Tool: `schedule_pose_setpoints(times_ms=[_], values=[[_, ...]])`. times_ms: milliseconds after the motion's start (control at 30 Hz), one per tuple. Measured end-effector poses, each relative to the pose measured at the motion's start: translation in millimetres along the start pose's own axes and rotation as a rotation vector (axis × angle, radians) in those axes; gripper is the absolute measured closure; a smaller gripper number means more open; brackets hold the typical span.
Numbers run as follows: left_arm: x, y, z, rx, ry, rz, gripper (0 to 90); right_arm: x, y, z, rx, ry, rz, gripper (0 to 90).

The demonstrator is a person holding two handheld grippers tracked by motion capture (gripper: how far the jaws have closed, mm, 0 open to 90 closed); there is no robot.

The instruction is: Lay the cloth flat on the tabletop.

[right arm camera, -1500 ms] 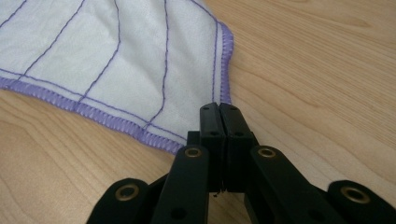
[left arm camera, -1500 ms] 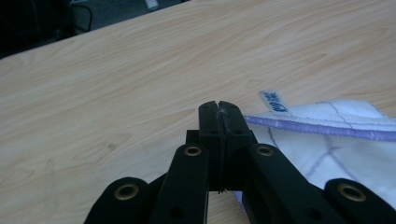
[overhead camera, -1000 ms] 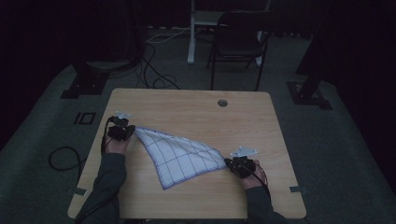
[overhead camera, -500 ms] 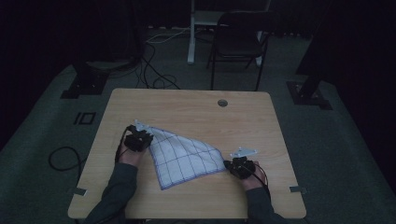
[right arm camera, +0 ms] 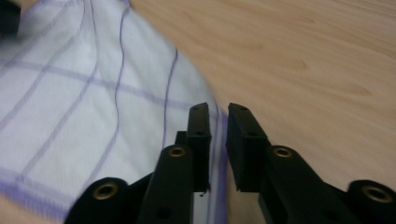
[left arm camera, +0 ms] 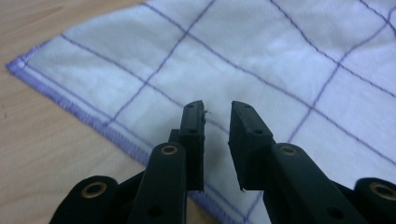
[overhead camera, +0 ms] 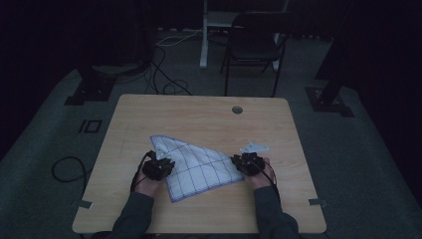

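Releasing folded checked cloth [overhead camera: 194,167], lying mid-worktop [overhead camera: 209,112] | left tool [left arm camera: 217,140], right tool [right arm camera: 218,140]: jaws just opening, slightly apart, nothing gripped | risk: hem under right tool may snag on withdrawal, undoing fold | surroundings: chair [overhead camera: 254,45], floor cables [overhead camera: 166,79] well apart; nothing obstructs.

White cloth [overhead camera: 199,167] with purple grid lines and purple hem, light wood-grain table [overhead camera: 209,117], black gripper [left arm camera: 217,140]

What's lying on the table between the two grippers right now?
The white checked cloth spans the stretch between the left gripper and the right gripper, as the high view shows.
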State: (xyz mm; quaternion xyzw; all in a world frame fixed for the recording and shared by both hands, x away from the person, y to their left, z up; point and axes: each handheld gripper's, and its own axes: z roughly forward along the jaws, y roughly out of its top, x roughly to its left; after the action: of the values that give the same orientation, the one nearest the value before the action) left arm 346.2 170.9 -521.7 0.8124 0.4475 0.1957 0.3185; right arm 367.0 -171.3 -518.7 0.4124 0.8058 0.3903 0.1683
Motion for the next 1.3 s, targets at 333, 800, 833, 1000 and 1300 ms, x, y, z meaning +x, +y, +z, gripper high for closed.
schedule_pose_setpoints(times_ms=[333, 800, 833, 1000, 1300], values=[[5.2, -14.9, -1.5, 0.019, 0.003, -0.031, 74.0, 2.0, 45.7, 39.6, 0.009, 0.095, 0.072, 63.9], [5.7, -17.5, 1.2, 0.009, -0.004, -0.037, 73.9, 13.4, 45.0, 74.6, 0.12, 0.263, 0.142, 82.7], [5.7, -17.5, 1.1, 0.01, -0.003, -0.035, 73.9, 15.7, 45.2, 72.6, 0.116, 0.253, 0.134, 86.1], [5.9, -17.5, 1.2, 0.011, -0.004, -0.036, 73.9, 30.4, 49.0, 53.0, 0.031, 0.249, 0.08, 87.9], [6.3, -16.5, -0.2, 0.015, -0.009, -0.059, 73.9, 69.3, 38.3, 33.3, -0.021, 0.324, -0.014, 87.8]])
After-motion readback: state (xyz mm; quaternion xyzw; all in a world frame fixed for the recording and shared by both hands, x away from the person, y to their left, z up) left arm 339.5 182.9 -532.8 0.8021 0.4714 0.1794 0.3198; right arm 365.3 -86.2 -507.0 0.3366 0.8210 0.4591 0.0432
